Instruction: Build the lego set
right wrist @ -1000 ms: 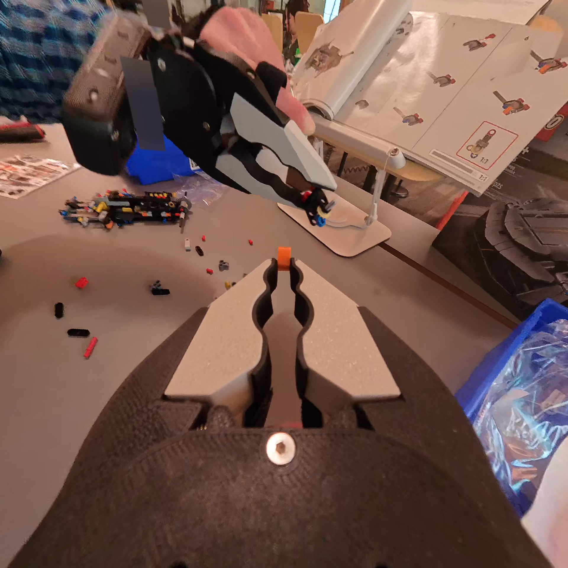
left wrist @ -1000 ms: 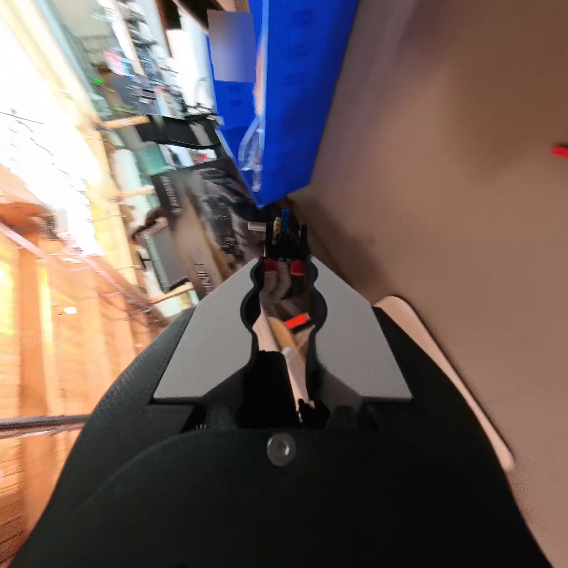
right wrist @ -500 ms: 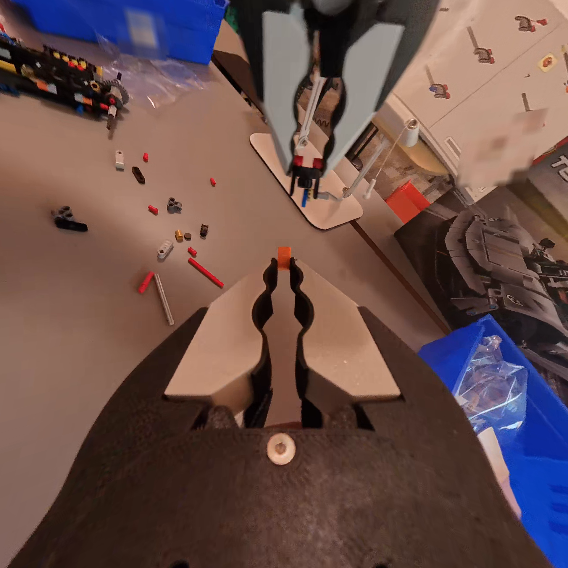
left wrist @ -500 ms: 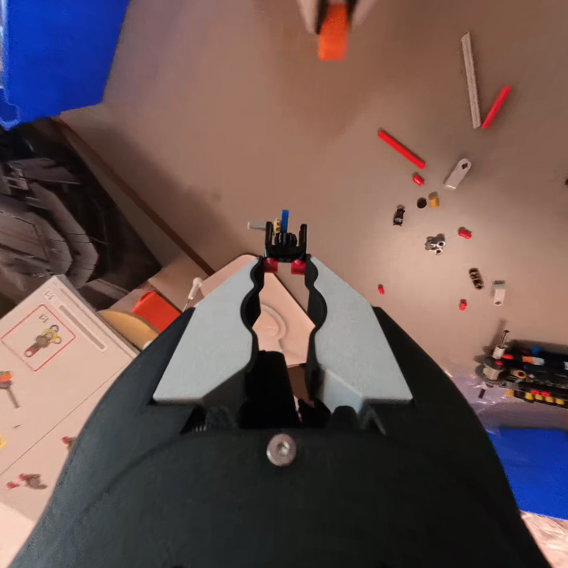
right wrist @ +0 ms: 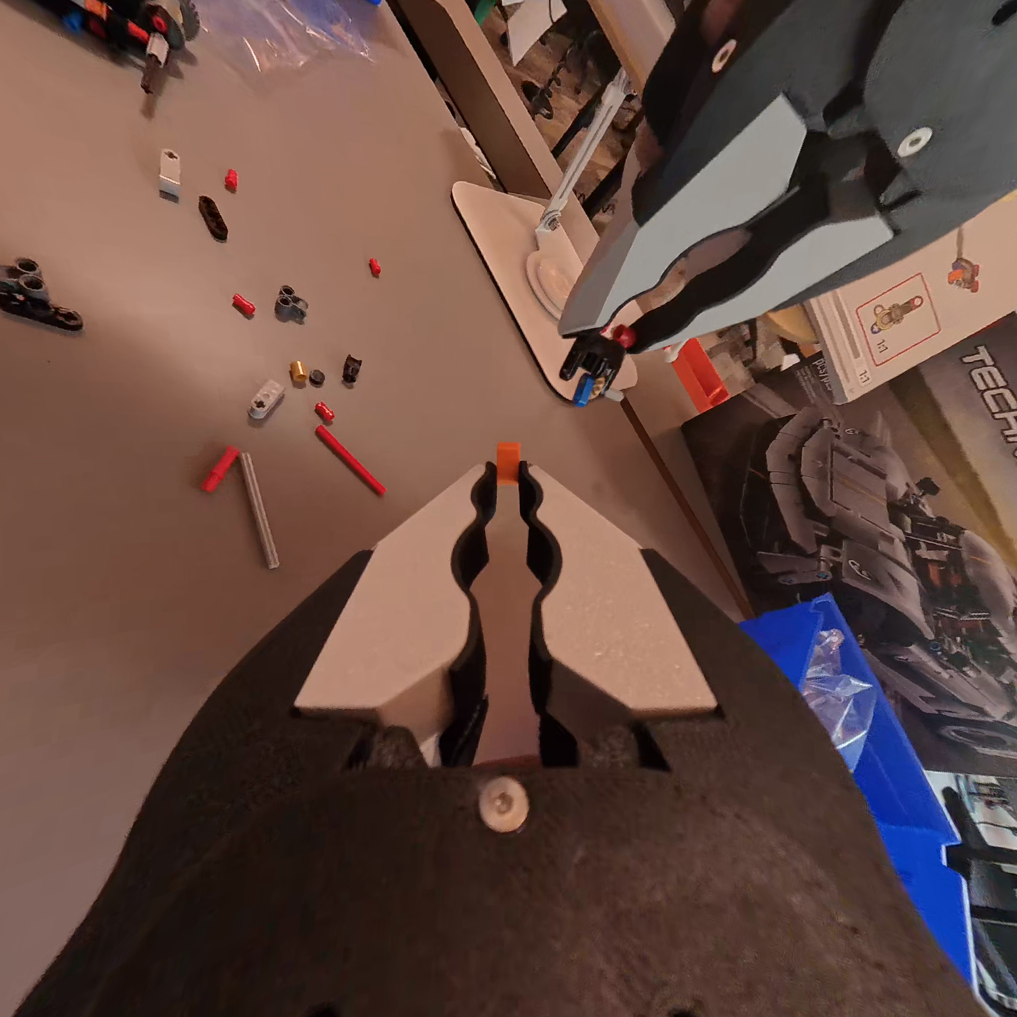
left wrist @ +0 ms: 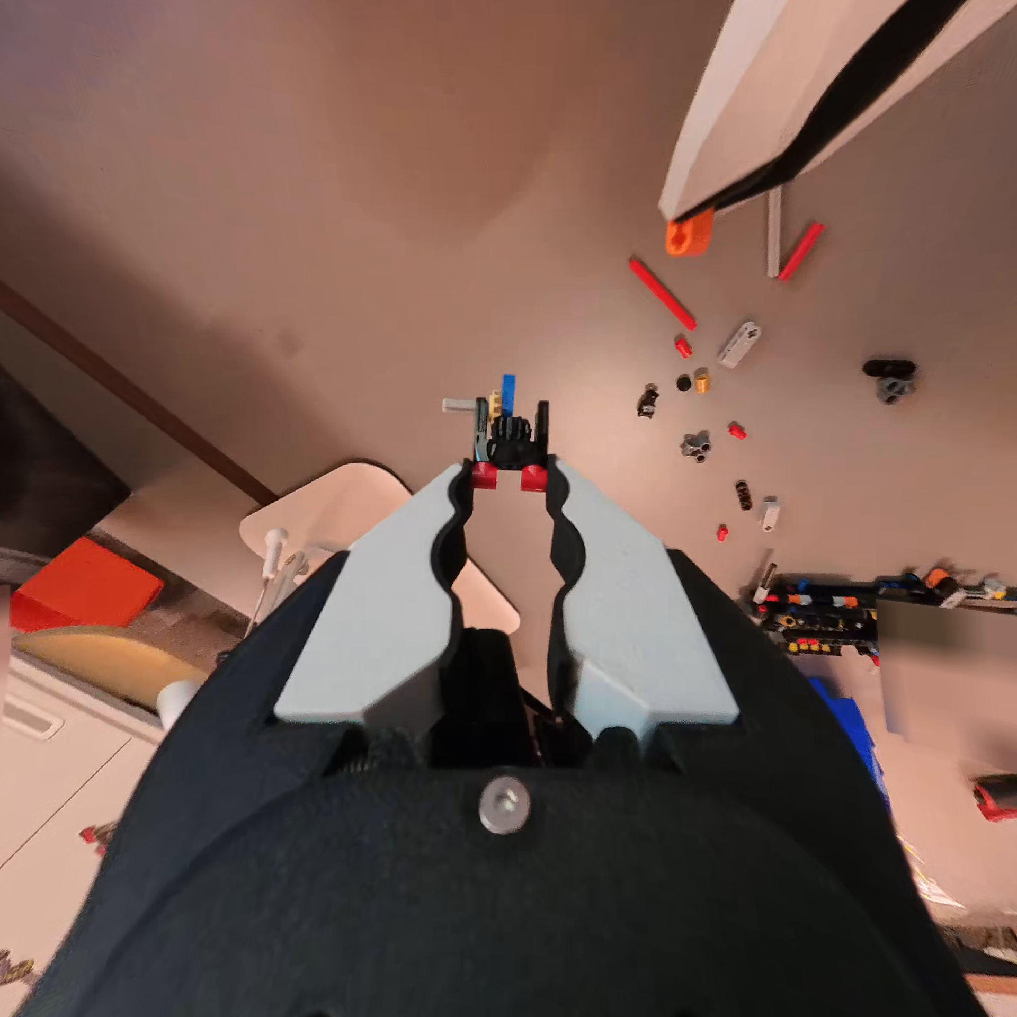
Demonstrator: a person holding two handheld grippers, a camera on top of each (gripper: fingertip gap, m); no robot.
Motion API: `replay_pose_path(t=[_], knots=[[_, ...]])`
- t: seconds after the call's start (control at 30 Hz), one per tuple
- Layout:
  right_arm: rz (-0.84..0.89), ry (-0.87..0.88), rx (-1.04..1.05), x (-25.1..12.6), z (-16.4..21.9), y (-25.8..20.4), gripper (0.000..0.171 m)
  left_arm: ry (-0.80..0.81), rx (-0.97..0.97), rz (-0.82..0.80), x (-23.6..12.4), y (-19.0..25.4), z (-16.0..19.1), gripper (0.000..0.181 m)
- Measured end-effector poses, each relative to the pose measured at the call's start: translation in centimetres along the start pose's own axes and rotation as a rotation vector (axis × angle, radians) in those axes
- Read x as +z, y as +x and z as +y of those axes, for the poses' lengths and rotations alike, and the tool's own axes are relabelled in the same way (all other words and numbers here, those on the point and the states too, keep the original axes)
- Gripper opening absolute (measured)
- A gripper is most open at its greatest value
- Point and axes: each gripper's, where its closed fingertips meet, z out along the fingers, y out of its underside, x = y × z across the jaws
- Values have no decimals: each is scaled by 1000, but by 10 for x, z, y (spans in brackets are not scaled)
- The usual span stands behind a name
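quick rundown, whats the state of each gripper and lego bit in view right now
left gripper: shut on the black sub-assembly, held in the air
black sub-assembly: clamped at its red ends, off the table
right gripper: shut on the orange piece
orange piece: pinched at the fingertips, apart from the sub-assembly
long red axle: lying loose on the table
grey axle: lying flat, untouched
blue bin: open, with clear bags inside

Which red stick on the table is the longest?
The long red axle, lying alone nearest the right gripper. The short red axle touches the grey axle.
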Motion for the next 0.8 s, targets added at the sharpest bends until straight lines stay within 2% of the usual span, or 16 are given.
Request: replay_pose_path(t=[0.3, 0.43, 0.6, 0.8], knots=[[79, -13, -61, 17, 5, 5, 5, -25, -26, 107, 10, 7, -2, 25], [125, -2, -36, 22, 6, 12, 5, 14, -44, 137, 13, 6, -8, 25], [186, 28, 44, 24, 8, 23, 5, 142, -98, 171, 7, 2, -22, 25], [257, 48, 138, 20, 14, 35, 5, 405, -267, 235, -1, 1, -37, 25]])
